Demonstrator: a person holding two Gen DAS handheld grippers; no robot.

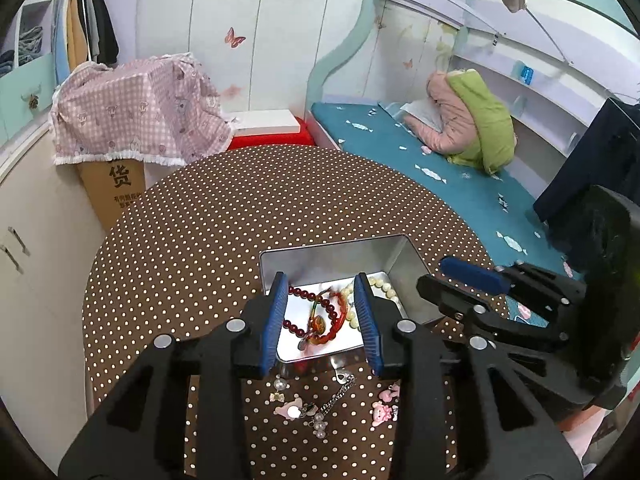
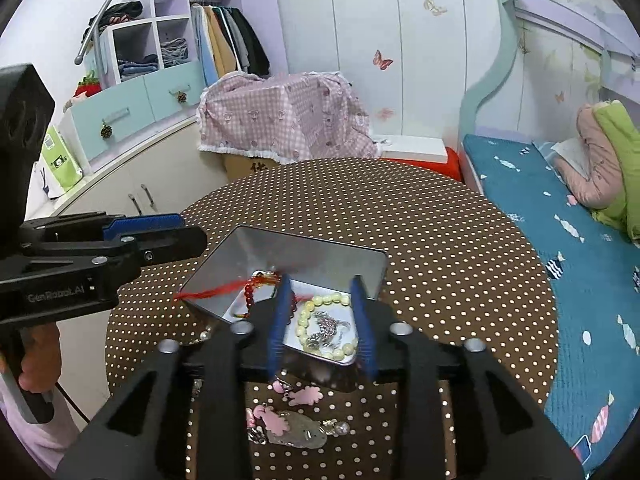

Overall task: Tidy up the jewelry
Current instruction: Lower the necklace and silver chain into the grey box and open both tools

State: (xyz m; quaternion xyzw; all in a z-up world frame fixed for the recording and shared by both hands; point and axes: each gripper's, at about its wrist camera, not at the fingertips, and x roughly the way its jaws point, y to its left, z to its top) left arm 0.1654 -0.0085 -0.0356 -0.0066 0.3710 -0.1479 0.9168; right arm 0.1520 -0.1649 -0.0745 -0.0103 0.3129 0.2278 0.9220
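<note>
Bedroom with butterfly wardrobe (image 2: 360,60) and teal bed (image 1: 440,160). Brown polka-dot round table (image 1: 240,220) bearing open metal tin (image 1: 340,252), part-filled: dark red bead bracelet (image 1: 298,294), pale bead bracelet (image 2: 320,304). Loose pink charms (image 1: 382,410) and pearl trinkets (image 1: 318,424) just before tin. Left gripper (image 1: 322,320) and right gripper (image 2: 322,320): jaws apart, empty. Mid-sorting, seemingly; next, descend on a loose charm.

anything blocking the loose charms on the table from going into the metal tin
Nothing visible does. The open silver metal tin has no lid on it, and the pink charms and pearl pieces lie on the dotted brown tablecloth right at its near rim.
</note>
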